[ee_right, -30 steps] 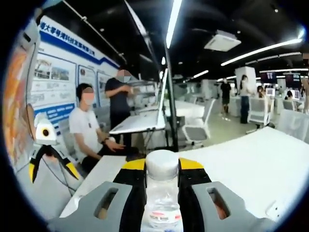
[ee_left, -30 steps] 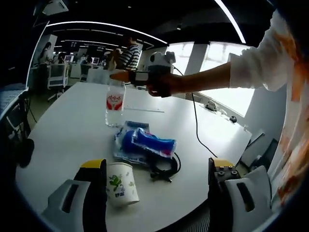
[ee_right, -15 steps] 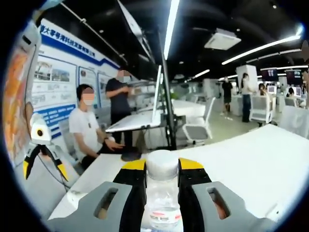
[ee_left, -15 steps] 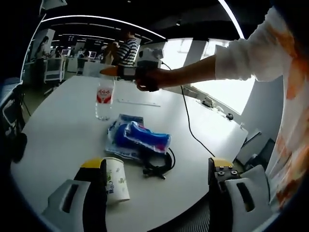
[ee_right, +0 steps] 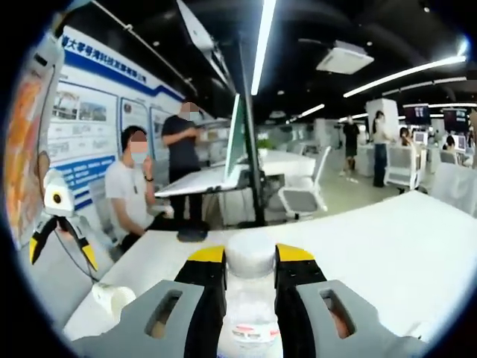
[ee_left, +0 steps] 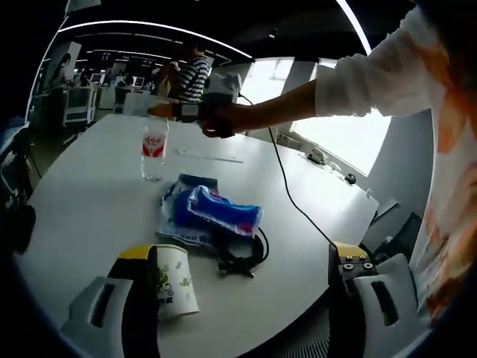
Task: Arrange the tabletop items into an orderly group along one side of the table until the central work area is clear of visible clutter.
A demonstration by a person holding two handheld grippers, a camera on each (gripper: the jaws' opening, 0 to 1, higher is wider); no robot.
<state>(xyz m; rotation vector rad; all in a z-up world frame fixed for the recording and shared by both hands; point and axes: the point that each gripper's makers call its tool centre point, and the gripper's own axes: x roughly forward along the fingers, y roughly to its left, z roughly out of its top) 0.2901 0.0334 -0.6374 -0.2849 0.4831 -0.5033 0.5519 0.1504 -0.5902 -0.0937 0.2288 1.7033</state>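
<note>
Cup point(ee_left: 173, 290) nearest, packet point(ee_left: 216, 212) behind, bottle point(ee_left: 153, 149) seemingly farthest.

Between my left jaws, the paper cup point(ee_left: 173, 289) blocks at 9 o'clock. The blue packet point(ee_left: 216, 212) and black cable point(ee_left: 246, 257) crowd 12 o'clock; bare table point(ee_left: 89, 194) lies at 10.

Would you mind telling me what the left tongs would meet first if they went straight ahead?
Probably the paper cup beside their left jaw, then the black cable and blue packet; depth is uncertain.

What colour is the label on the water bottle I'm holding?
Red and white on the clear water bottle, best seen in the left gripper view, held by the right gripper.
</note>
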